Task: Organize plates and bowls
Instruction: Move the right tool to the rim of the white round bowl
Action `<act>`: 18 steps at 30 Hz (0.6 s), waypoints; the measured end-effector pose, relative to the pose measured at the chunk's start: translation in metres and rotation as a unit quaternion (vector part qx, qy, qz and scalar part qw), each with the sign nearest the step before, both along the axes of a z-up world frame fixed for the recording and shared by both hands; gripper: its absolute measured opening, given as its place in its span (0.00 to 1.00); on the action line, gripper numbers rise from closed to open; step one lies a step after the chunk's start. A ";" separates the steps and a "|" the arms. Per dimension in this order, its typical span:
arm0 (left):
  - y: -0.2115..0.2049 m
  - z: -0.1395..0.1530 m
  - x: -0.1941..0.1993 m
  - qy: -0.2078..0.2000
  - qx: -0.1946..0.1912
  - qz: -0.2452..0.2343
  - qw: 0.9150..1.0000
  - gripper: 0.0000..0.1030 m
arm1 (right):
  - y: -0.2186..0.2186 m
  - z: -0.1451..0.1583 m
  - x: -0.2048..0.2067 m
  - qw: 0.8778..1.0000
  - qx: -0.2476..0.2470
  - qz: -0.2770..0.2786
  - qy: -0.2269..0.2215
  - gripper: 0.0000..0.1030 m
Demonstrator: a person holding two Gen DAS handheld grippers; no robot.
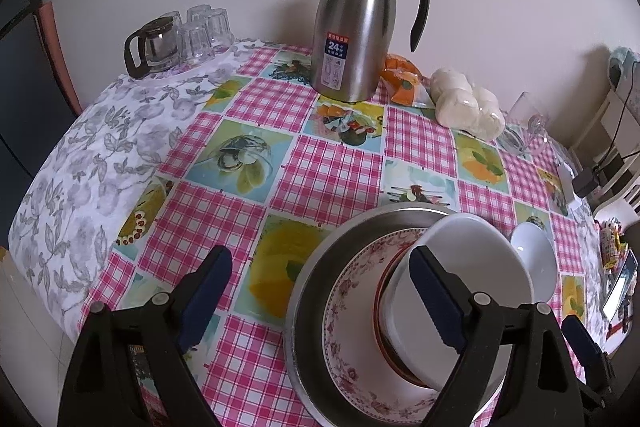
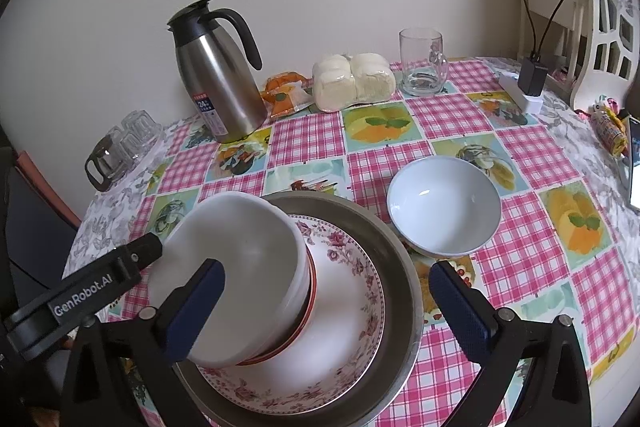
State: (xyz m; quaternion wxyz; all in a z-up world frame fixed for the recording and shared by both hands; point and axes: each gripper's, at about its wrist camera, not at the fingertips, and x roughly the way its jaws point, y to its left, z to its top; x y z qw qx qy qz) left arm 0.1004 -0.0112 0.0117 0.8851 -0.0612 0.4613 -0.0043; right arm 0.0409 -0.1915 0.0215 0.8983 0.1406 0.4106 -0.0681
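Nearest the lenses, both grippers are hanging over the stack with fingers spread wide and nothing held: the right gripper point(image 2: 326, 301) is straddling the near right side of the metal pan point(image 2: 404, 267), and the left gripper point(image 1: 322, 291) is standing on the pan's other side, its right finger point(image 1: 434, 297) crossing in front of the white bowl point(image 1: 472, 267).

That white bowl is sitting tilted in a red-rimmed bowl point(image 2: 310, 301), on the floral plate point(image 2: 352, 267), inside the pan. Tipping looks like the main risk: a finger nudging the leaning bowl could roll it out or drag the stack.

Just right of the pan, a loose bowl point(image 2: 444, 205) is waiting upright, probably next for stacking. Dropping it onto the tilted bowl could make both slide, so levelling first seems wiser.

Left of the pan, the bench point(image 1: 224, 215) is lying bare as far as the floral cloth, giving open room. Behind the pan, the flask point(image 2: 218, 79), buns point(image 2: 352, 81) and mug point(image 2: 422, 63) are standing well apart from it by the wall.
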 end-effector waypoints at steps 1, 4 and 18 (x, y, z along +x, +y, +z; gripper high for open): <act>-0.001 0.001 -0.001 -0.002 0.001 0.000 1.000 0.88 | 0.000 0.000 0.000 1.000 -0.001 0.000 -0.001 1.00; -0.002 0.002 -0.002 -0.003 0.001 0.000 1.000 0.88 | -0.002 0.002 -0.002 1.000 -0.001 0.001 -0.005 1.00; -0.023 0.006 -0.009 -0.010 0.010 -0.011 1.000 0.88 | -0.040 0.006 -0.006 0.999 0.001 -0.038 -0.004 1.00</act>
